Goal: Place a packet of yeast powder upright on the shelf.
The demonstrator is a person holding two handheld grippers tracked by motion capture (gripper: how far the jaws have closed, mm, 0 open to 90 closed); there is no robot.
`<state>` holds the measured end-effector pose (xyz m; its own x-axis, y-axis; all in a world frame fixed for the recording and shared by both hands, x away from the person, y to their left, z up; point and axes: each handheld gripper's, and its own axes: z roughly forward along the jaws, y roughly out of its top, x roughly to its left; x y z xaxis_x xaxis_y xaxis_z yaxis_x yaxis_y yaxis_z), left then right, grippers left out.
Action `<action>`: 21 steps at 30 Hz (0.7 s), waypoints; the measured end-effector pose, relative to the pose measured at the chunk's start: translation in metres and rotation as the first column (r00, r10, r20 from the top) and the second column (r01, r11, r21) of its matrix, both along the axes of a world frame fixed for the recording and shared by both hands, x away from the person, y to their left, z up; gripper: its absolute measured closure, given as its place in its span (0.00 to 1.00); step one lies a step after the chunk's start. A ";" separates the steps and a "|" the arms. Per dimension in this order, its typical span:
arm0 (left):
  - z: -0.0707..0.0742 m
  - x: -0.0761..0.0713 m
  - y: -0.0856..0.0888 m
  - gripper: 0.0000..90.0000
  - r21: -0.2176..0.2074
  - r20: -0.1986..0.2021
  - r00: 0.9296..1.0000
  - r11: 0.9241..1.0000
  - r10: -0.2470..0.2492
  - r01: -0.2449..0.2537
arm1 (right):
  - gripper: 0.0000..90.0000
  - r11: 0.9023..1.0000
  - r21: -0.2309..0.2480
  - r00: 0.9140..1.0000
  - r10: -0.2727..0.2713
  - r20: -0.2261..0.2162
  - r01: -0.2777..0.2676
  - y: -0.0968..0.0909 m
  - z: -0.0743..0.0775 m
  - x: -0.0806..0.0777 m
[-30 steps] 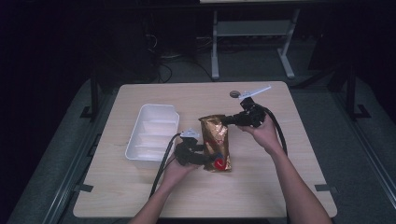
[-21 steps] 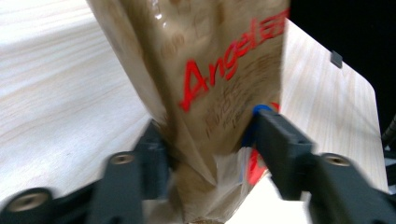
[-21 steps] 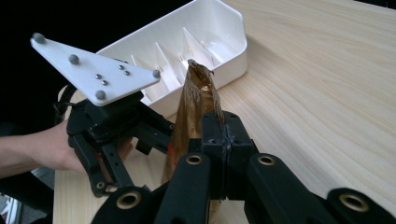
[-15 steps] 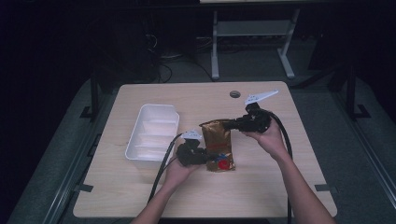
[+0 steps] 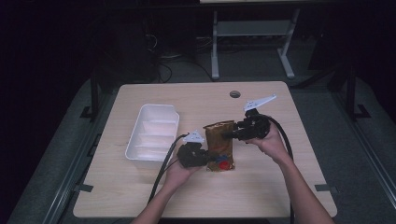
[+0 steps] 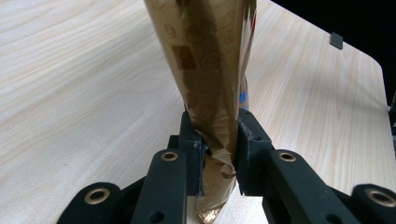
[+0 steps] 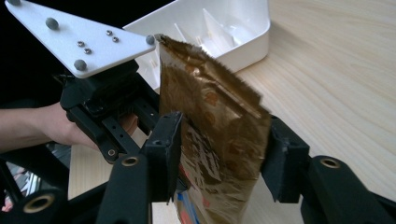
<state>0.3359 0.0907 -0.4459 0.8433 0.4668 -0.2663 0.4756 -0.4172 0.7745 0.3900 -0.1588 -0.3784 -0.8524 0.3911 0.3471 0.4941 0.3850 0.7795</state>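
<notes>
A: How many things are on the surface (image 5: 140,205)?
B: One gold pouch (image 5: 219,140) at centre, one white tray (image 5: 140,149) at its nine o'clock.
A: And the jaws?
B: Left gripper (image 5: 210,157) has just closed, clamped on the pouch; right gripper (image 5: 229,135) has just been opening, jaws apart around it.

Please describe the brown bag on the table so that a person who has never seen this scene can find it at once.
Look at the light wooden table, then right of the white tray. Between the person's two hands lies the crinkled gold-brown pouch, with a red patch at its near end. The left gripper pinches that near end; the right gripper straddles the far end, its fingers just opened. Nothing else on the table is brown and shiny.
</notes>
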 end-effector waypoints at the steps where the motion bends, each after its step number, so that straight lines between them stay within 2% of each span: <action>1: 0.000 0.000 0.000 0.84 0.000 0.000 1.000 1.000 0.000 0.000 | 0.57 1.000 0.000 1.000 0.000 0.000 0.000 0.000 0.000 0.000; 7: 0.001 -0.002 -0.001 0.84 0.010 0.013 1.000 1.000 -0.014 0.014 | 0.56 0.999 -0.015 0.999 0.046 -0.001 -0.046 0.007 -0.002 -0.001; 9: 0.002 -0.003 -0.001 0.84 0.016 0.014 1.000 1.000 -0.016 0.016 | 0.62 0.998 -0.026 0.999 0.054 0.003 -0.054 0.008 -0.001 -0.002; 11: 0.002 -0.003 -0.001 0.84 0.020 0.015 1.000 1.000 -0.017 0.016 | 0.65 0.998 -0.026 0.998 0.056 0.003 -0.056 0.009 -0.001 -0.002; 14: 0.003 -0.004 -0.001 0.82 0.025 0.021 1.000 1.000 -0.015 0.015 | 0.78 0.998 -0.036 0.998 0.059 0.002 -0.059 0.008 0.001 -0.005; 16: 0.003 -0.005 -0.001 0.80 0.027 0.023 1.000 1.000 -0.016 0.016 | 0.84 0.997 -0.045 0.998 0.065 0.009 -0.065 0.008 0.003 -0.007; 19: 0.005 -0.007 0.001 0.75 0.030 0.022 0.999 0.999 -0.023 0.022 | 0.88 0.996 -0.050 0.997 0.074 0.013 -0.073 0.009 0.005 -0.010; 21: 0.006 -0.010 0.002 0.71 0.045 0.042 0.999 0.999 -0.021 0.019 | 0.90 0.996 -0.051 0.997 0.080 0.020 -0.079 0.008 0.006 -0.013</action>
